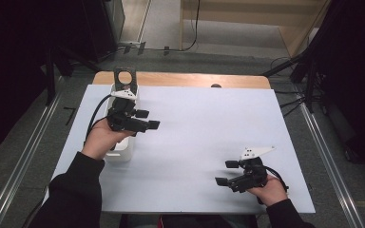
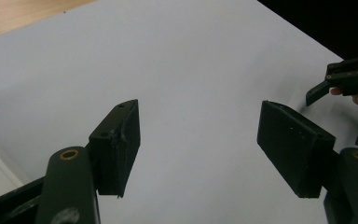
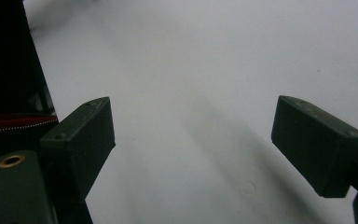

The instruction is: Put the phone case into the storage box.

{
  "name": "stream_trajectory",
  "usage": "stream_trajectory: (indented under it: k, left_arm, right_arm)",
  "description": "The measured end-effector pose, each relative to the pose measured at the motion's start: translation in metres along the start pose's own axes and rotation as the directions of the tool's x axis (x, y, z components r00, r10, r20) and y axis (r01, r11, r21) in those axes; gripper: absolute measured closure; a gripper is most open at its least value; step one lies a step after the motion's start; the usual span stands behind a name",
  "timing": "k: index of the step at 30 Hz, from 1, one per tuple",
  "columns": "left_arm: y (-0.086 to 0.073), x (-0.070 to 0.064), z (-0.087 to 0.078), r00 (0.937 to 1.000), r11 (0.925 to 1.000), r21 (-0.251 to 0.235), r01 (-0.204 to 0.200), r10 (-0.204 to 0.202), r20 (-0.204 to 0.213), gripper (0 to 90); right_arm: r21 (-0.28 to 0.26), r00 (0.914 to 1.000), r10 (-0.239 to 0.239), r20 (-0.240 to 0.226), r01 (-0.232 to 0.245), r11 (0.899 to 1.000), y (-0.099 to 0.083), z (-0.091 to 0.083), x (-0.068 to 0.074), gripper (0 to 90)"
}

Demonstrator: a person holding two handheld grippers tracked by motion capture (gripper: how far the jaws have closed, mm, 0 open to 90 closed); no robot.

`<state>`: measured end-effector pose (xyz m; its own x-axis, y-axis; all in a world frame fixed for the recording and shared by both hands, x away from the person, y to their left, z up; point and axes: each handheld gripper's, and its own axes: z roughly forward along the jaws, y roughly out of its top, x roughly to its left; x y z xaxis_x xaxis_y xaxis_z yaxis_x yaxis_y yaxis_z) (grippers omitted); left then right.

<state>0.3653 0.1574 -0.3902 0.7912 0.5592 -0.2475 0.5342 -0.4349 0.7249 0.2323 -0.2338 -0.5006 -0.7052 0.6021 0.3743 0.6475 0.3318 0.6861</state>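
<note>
My left gripper [image 1: 148,119] is held over the left part of the white table sheet [image 1: 195,133], jaws pointing right and wide open with nothing between them. In the left gripper view its jaws [image 2: 198,140] frame bare white sheet. My right gripper [image 1: 227,172] hovers near the front right of the sheet, jaws pointing left, also open and empty. The right gripper view shows its jaws [image 3: 191,144] spread over plain white surface. The right gripper [image 2: 349,79] appears far off at the right edge of the left gripper view.
A white rectangular box [image 1: 123,147] sits under my left hand at the sheet's left edge. A black bracket with a round hole [image 1: 125,78] stands at the back left on the wooden tabletop [image 1: 195,79]. Metal rails run along both sides on the floor.
</note>
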Motion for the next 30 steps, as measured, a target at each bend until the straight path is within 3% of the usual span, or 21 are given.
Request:
stream_trajectory:
  k: [10, 30]
  left_arm:
    - [-0.009, -0.007, 0.001, 0.9997, 0.9995, 0.021, -0.023, 0.023, 0.006, 29.6]
    - [-0.028, -0.02, 0.005, 0.9978, 0.9991, 0.002, -0.043, 0.043, 0.05, 29.5]
  right_arm:
    - [0.0, 1.0, -0.001, 0.002, 0.001, 1.0, 0.0, 0.0, 0.0, 12.2]
    - [0.0, 1.0, 0.0, -0.001, 0.0, 1.0, 0.0, 0.0, 0.0, 12.2]
